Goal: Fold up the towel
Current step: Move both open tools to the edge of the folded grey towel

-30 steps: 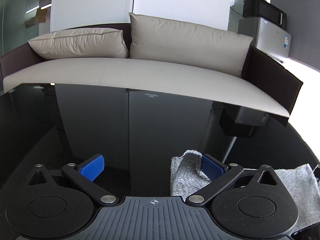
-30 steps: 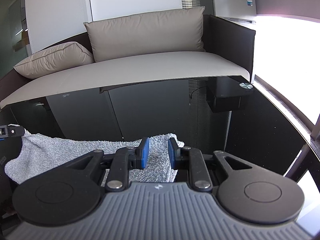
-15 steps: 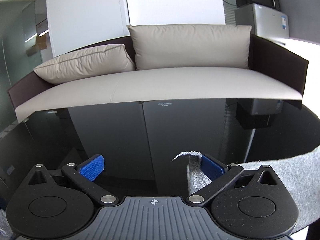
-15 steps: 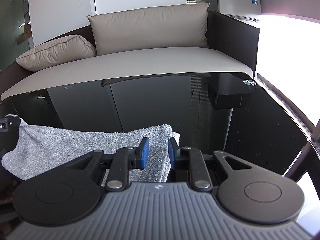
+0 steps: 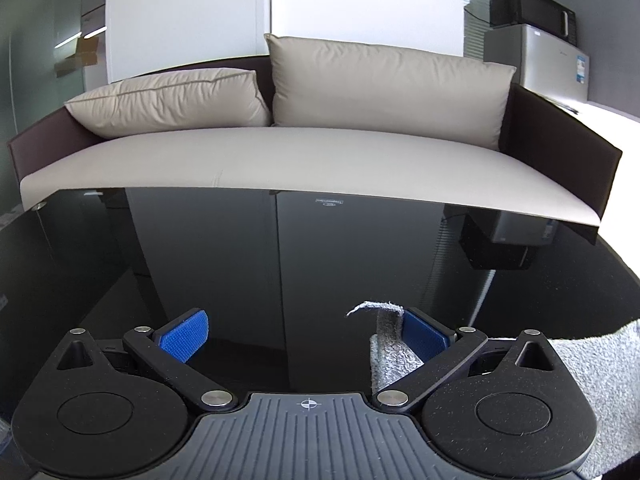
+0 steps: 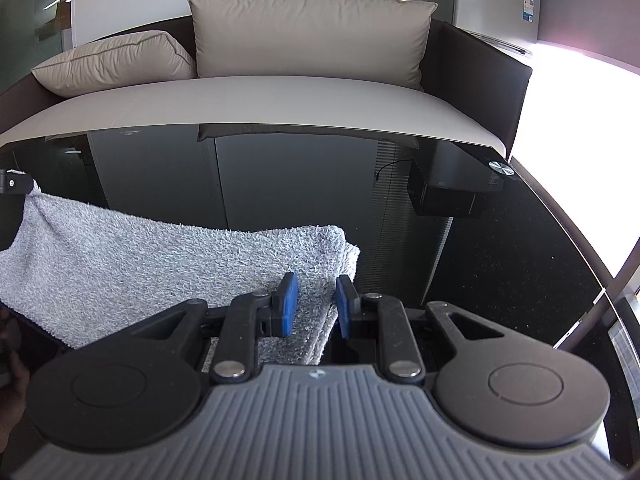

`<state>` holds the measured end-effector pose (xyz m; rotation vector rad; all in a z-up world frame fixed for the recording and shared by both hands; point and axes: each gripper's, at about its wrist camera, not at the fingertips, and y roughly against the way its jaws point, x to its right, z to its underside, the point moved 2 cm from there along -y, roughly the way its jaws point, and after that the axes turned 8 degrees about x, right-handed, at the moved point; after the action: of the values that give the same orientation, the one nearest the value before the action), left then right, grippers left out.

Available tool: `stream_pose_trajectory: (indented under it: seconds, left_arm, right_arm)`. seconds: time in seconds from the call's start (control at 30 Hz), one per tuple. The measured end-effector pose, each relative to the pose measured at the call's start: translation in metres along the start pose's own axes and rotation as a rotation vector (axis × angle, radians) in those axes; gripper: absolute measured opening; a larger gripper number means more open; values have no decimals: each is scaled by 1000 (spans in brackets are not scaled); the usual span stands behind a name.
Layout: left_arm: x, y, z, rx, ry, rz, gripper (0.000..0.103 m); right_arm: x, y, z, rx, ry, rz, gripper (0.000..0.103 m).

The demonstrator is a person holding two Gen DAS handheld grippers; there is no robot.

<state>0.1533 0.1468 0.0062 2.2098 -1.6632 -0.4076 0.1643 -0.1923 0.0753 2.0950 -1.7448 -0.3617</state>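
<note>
While both of my claws tilt down toward the glossy black table (image 5: 280,264), the grey towel (image 6: 160,256) hangs stretched between them. My left gripper (image 5: 306,330) stands released, jaws spread wide, a towel corner draped against its right-hand pad only. My right gripper (image 6: 314,306) has its blue pads narrowly apart; the towel's folded end lies between them, but I cannot tell whether they pinch it.
</note>
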Motion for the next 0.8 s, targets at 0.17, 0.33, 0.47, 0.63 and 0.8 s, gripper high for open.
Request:
stream_pose_trajectory:
  seconds: [0.17,0.33,0.47,0.63,0.8]
  left_arm:
    - [-13,-5,-4,-8,51,-10,102]
    - [-14,0,-5,-50,62,32,102]
    - [3,10,5,-92,-67,97,102]
    - [21,26,20,-100,-185,107,102]
    - [26,38,32,-117,-179,118,102]
  right_arm:
    - [0,0,0,-12,7,10,22]
    - [2,-1,0,-14,-11,10,22]
    - [3,1,-1,-8,-25,22,22]
    - [12,7,-6,3,-82,32,23]
    - [16,12,-7,10,-105,34,35]
